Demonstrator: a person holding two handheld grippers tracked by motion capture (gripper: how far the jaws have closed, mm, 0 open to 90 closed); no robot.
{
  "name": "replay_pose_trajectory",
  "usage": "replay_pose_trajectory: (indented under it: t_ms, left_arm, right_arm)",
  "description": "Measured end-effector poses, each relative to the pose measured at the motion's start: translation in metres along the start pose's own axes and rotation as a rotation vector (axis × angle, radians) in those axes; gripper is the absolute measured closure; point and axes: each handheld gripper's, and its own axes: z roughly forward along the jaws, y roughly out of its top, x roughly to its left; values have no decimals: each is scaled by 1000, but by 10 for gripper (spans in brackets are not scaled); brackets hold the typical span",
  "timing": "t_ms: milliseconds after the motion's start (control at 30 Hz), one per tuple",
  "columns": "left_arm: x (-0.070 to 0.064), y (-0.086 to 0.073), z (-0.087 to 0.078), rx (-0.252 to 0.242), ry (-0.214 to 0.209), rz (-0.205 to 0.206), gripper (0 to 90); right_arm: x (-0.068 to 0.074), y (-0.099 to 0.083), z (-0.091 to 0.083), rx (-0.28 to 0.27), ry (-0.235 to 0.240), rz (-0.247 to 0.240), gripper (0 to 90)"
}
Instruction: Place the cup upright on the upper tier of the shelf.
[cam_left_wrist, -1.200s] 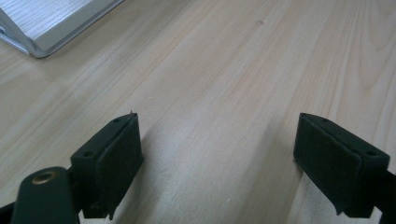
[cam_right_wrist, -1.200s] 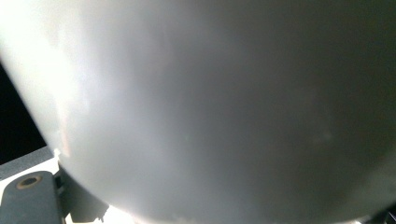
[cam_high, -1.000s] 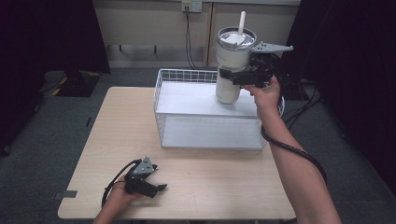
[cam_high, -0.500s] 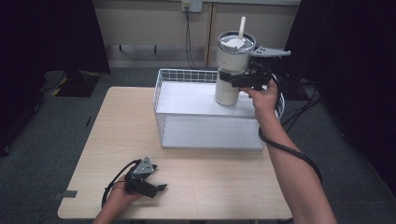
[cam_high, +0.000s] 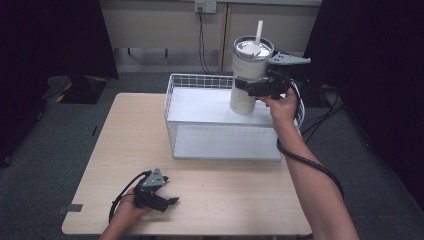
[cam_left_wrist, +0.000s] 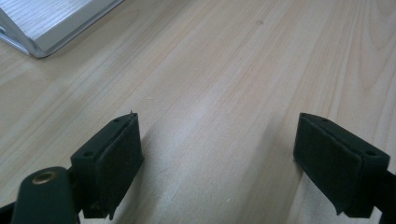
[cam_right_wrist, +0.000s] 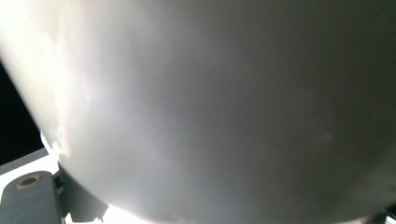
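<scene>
Two grippers: one low on the pale wooden tabletop (cam_high: 210, 200), one raised at the far right.
Left gripper (cam_high: 172, 201): lies on the tabletop near its front edge, jaws spread wide with bare wood between the pads (cam_left_wrist: 122, 156).
White wire basket (cam_high: 172, 117): beyond and to the right of the left gripper, well apart from it, standing on the tabletop.
Tall cream tumbler with lid and white straw (cam_high: 247, 75): held upright above the basket's far right part.
Right gripper (cam_high: 245, 85): clamped around the tumbler's mid-body, whose pale wall (cam_right_wrist: 210, 107) presses close against its camera.
</scene>
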Motion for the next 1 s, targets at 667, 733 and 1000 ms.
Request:
replay_pose_trajectory:
  t_ms: [667, 733, 1000]
  left_arm:
    - [0, 0, 0, 1, 1, 0, 149]
    - [0, 0, 0, 1, 0, 0, 148]
    - [0, 0, 0, 0, 0, 0, 149]
  right_arm:
    - [1, -6, 2, -30, -10, -15, 89]
    - [1, -7, 2, -35, -10, -18, 89]
    - [1, -11, 2, -39, -18, -25, 89]
